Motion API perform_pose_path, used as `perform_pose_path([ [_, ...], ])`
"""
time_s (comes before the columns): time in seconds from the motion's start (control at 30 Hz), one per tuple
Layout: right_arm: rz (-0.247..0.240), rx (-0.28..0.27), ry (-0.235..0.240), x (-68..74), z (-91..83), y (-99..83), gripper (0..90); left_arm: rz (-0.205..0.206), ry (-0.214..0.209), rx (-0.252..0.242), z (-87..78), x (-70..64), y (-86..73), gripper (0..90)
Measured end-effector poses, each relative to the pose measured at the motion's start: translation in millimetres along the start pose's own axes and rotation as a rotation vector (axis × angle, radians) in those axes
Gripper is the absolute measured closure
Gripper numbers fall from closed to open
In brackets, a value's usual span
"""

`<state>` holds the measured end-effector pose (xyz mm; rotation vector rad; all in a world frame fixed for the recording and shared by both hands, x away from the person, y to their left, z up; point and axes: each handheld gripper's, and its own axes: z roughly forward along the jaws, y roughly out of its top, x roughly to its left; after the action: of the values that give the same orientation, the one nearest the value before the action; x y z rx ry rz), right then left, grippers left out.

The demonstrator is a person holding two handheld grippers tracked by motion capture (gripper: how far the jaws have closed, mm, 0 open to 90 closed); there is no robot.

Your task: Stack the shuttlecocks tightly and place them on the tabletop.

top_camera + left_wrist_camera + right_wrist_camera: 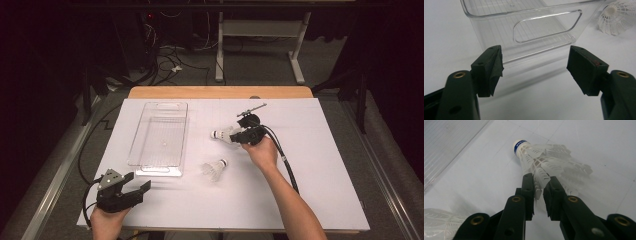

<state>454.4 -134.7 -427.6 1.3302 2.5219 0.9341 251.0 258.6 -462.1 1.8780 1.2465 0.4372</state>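
Observation:
My right gripper (pixel 239 137) (pixel 538 182) is shut on the feather skirt of a white shuttlecock (pixel 224 134) (pixel 541 162) with a blue-banded cork, held just above the white table, cork pointing toward the tray. A second white shuttlecock (pixel 215 169) (pixel 616 17) lies on the table nearer the person; its feathers show at the lower left of the right gripper view (pixel 439 222). A clear plastic tray (pixel 160 137) (pixel 529 27) stands to the left with nothing in it. My left gripper (pixel 136 187) (pixel 535 68) is open near the front left, facing the tray's near end wall.
The white sheet (pixel 310 170) covers the table, with a wooden edge (pixel 220 92) at the back. A cable (pixel 285 160) trails from the right gripper along the forearm. Beyond the table are desk legs and cords on the floor.

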Motion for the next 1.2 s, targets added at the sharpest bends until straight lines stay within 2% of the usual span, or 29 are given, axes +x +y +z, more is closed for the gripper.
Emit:
perform_pose_path([
  [0.47,0.024,0.0,-0.008,-5.8,-4.9,-4.9,72.9,0.001,-0.001,0.001,0.3,-0.1,0.1,29.7],
  [0.9,0.014,-0.007,-0.01,-5.2,-11.6,-8.5,67.7,0.0,-0.001,0.002,0.2,-0.1,0.0,29.7],
  [1.2,0.017,-0.003,-0.009,-5.9,-11.3,-12.1,67.3,0.001,-0.001,0.002,0.3,-0.2,0.0,29.7],
])
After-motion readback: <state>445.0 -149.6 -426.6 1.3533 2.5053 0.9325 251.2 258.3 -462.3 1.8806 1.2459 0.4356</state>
